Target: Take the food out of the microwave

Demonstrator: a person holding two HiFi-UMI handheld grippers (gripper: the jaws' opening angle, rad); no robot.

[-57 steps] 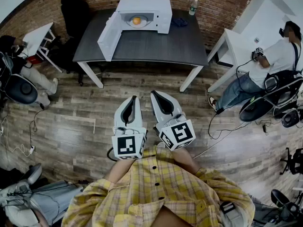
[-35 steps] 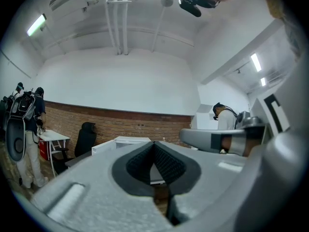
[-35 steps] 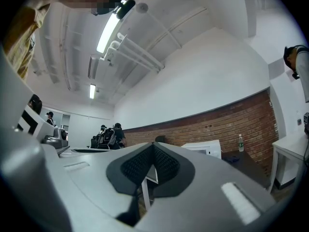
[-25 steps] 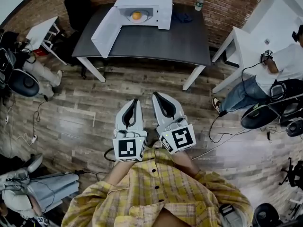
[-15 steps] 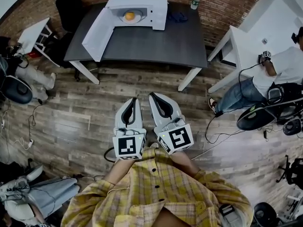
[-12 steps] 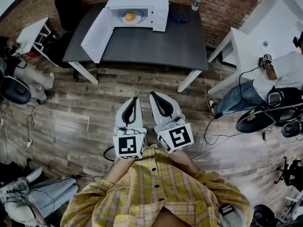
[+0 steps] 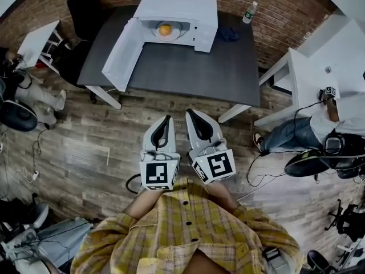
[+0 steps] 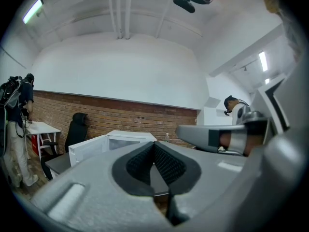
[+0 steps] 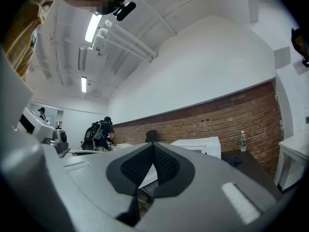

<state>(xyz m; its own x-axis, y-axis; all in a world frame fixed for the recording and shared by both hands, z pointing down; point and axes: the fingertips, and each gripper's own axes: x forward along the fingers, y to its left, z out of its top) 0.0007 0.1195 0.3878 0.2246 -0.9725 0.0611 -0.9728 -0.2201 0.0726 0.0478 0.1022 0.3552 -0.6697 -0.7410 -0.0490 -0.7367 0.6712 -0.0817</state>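
You are holding the left gripper (image 7: 166, 121) and right gripper (image 7: 191, 114) side by side, jaws together and empty, being well short of the dark grey table (image 7: 188, 67). The round orange food (image 7: 165, 30) is sitting inside the boxy white microwave (image 7: 188, 10), whose door is open.

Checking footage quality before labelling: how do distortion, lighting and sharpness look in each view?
Head view: strong fisheye bend, dark corners, even light, microwave sharp. Left gripper view: round black border, left gripper soft up close, room beyond clear. Right gripper view: same border, ceiling light glares, right gripper slightly soft.
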